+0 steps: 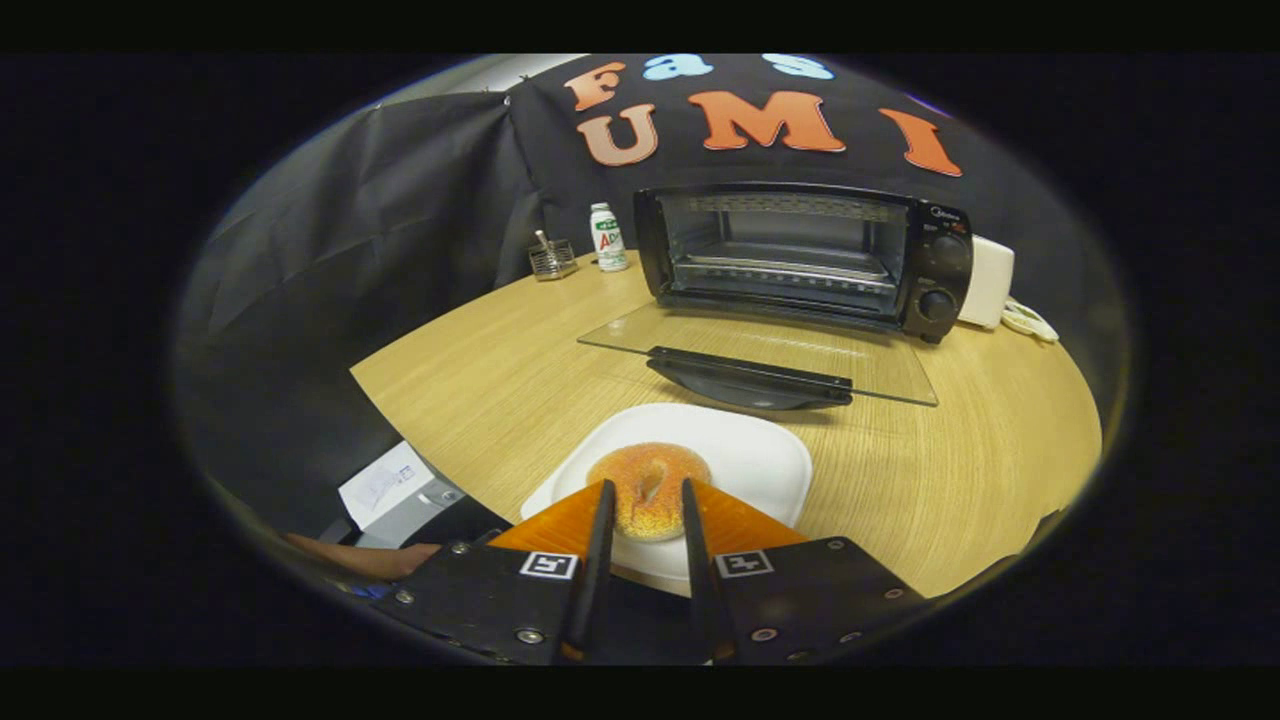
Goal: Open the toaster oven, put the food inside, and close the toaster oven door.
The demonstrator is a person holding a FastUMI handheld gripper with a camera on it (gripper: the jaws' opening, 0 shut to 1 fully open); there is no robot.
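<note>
A: Since the toaster oven [805, 258] in the upper middle of the frame already has its glass door [760, 360] folded flat onto the wooden table [480, 370], would you call the first step finished?

B: I would. The cavity stands open with its wire rack bare, so opening is done; loading and closing are left.

A: And the food?

B: A bagel [648, 488] sits on a white plate [760, 455] in the lower middle, in front of the lowered door and its dark handle [750, 382]. It has not been lifted.

A: What is the gripper [645, 490] doing?

B: Its two fingers stand a little apart, straddling the bagel from the near side. Their tips seem to reach its flanks, but I cannot tell whether they press on it, so I won't call it grasped.

A: Anything else around?

B: Left of the oven, a small white bottle [607, 237] and a wire holder [552, 257]; at the lower left, a person's hand [370, 558].

A: So roughly a third through?

B: That's my judgement: gripping, carrying the bagel over the door onto the rack, then shutting it remain.
</note>
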